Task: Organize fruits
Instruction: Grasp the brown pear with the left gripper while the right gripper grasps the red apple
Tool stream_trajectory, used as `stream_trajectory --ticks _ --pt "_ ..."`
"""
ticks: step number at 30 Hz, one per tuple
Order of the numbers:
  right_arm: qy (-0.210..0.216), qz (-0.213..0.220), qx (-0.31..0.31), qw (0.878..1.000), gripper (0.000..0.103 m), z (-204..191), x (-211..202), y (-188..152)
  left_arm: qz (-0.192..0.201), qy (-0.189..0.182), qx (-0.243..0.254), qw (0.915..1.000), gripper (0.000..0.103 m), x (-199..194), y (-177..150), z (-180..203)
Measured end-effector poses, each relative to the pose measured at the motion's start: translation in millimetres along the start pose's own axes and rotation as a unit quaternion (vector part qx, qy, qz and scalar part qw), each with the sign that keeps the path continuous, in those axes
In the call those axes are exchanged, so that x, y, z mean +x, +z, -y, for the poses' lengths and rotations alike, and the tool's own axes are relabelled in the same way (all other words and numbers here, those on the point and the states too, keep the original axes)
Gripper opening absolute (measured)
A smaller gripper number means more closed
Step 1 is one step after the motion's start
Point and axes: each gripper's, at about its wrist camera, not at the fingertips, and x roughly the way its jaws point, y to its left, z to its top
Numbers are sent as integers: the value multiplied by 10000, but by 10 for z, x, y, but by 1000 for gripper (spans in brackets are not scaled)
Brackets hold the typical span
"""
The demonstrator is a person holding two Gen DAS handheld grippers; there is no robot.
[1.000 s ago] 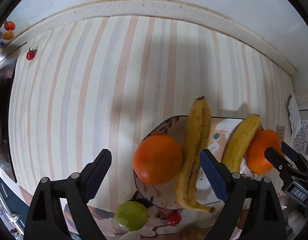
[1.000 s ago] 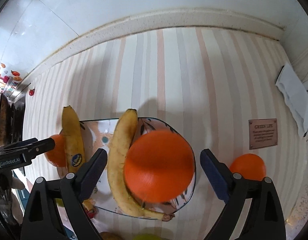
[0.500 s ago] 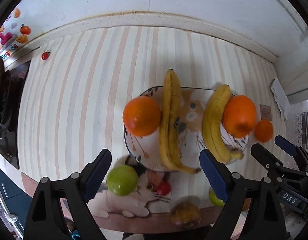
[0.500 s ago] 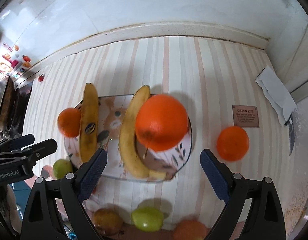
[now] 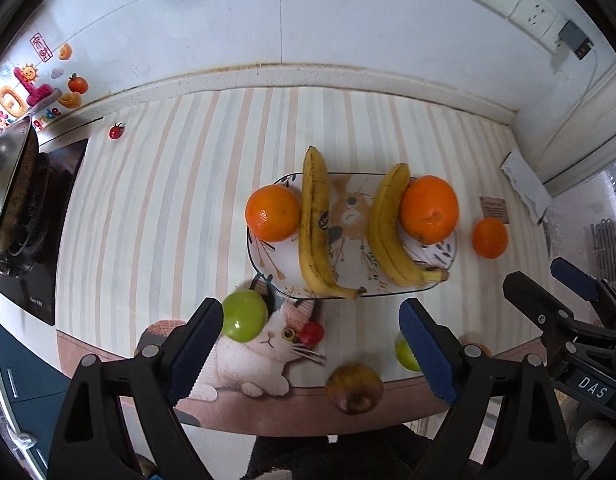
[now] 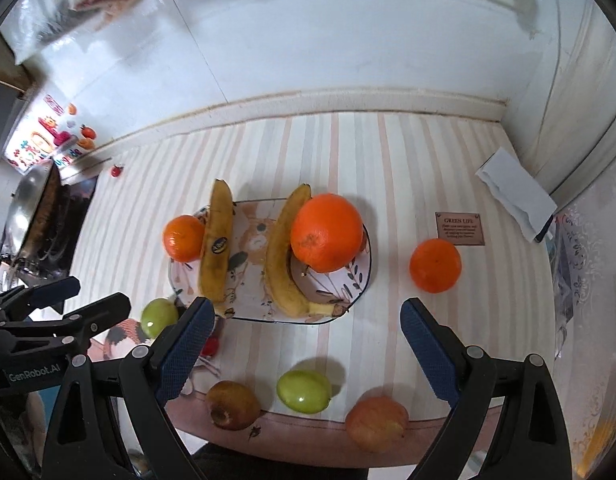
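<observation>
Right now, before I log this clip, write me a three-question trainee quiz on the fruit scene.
1. How many bananas lie on the plate?
2. True or false: the small orange near the brown sign rests on the plate.
3. Which is empty? A) only the left gripper B) only the right gripper C) both

Key: 1. Two: the stickered banana and the banana against the big orange. 2. False; it sits on the striped cloth. 3. C.

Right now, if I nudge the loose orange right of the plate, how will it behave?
The orange looks round and sits alone on the flat mat, so it would probably roll. Nothing stands beside it to stop it. Its skin looks firm, likely safe to grip.
</observation>
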Motion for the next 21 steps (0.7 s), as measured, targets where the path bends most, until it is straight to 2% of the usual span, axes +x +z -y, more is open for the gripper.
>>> stream_trajectory --ticks 5,11,17,21 --pt "157 103 63 9998 96 12 -212 -53 87 -27 -6 10000 90 -127 -82 49" --pt "186 -5 175 9997 97 114 -222 -173 -139 -65 -80 9999 90 -35 -208 84" --pt "239 -650 516 9963 97 427 139 -461 -664 3 3 9978 90 318 -386 136" --pt "191 -1201 828 9891 97 688 520 -733 -1130 -25 -10 9936 90 665 -547 163"
